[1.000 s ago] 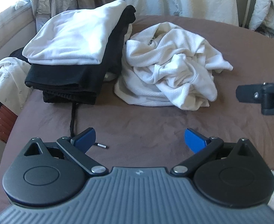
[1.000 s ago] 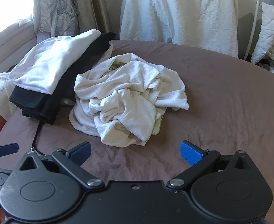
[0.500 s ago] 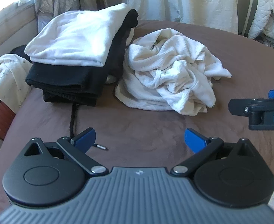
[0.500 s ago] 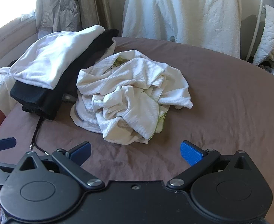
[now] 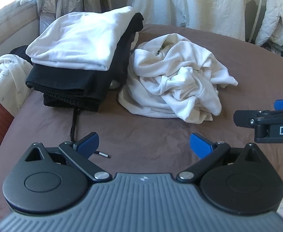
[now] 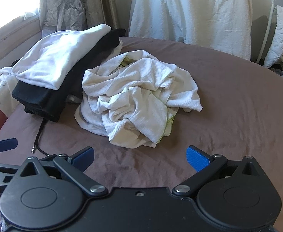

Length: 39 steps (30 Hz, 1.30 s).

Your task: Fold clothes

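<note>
Brown bed [image 5: 257, 61]: folded stack [image 5: 79, 58] far left looks done, crumpled white shirt [image 5: 176, 81] at centre unfolded and untouched; left gripper [image 5: 144, 145] and right gripper [image 6: 140, 156] both gape wide, empty, just short of it.

A brown bedspread [image 6: 238, 116] covered the surface. At twelve o'clock hung a white sheet [image 6: 189, 13]; at ten, a crinkled grey curtain [image 6: 64, 2]; at two, a quilted white jacket [image 6: 282, 38].
</note>
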Available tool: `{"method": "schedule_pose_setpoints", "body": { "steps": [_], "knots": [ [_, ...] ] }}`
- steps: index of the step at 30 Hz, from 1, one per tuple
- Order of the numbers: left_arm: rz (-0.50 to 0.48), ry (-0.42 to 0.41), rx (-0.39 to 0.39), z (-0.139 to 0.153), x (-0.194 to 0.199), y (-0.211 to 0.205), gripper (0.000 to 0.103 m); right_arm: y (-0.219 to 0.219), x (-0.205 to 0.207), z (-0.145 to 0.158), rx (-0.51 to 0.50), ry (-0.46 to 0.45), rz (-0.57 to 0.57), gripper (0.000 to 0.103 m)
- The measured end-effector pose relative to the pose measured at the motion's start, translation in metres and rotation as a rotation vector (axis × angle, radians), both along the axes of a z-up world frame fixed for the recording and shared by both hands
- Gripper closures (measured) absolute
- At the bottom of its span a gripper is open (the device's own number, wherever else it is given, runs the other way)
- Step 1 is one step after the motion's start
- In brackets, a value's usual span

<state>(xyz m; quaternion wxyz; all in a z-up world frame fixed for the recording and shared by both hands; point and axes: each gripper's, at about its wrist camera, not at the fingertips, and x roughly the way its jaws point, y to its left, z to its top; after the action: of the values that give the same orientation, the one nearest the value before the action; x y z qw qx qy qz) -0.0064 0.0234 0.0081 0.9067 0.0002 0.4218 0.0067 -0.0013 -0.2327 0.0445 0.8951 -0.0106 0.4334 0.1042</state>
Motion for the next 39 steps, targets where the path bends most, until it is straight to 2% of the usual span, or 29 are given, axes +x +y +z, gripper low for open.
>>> {"method": "schedule_pose_setpoints", "body": {
  "steps": [30, 33, 36, 39],
  "knots": [
    [-0.003, 0.02, 0.02, -0.008, 0.002, -0.002, 0.0, 0.003, 0.004, -0.014, -0.011, 0.017, 0.005, 0.0],
    [0.024, 0.02, 0.003, -0.015, 0.01, 0.001, 0.0, -0.001, 0.002, -0.011, 0.037, -0.033, 0.018, 0.0],
    [0.084, -0.018, -0.03, -0.02, 0.02, 0.006, 0.0, -0.015, 0.001, -0.006, 0.16, -0.107, 0.015, 0.0],
    [0.118, -0.036, -0.09, -0.029, 0.028, 0.01, 0.0, -0.031, 0.013, -0.011, 0.292, -0.098, 0.023, 0.0]
  ]
}}
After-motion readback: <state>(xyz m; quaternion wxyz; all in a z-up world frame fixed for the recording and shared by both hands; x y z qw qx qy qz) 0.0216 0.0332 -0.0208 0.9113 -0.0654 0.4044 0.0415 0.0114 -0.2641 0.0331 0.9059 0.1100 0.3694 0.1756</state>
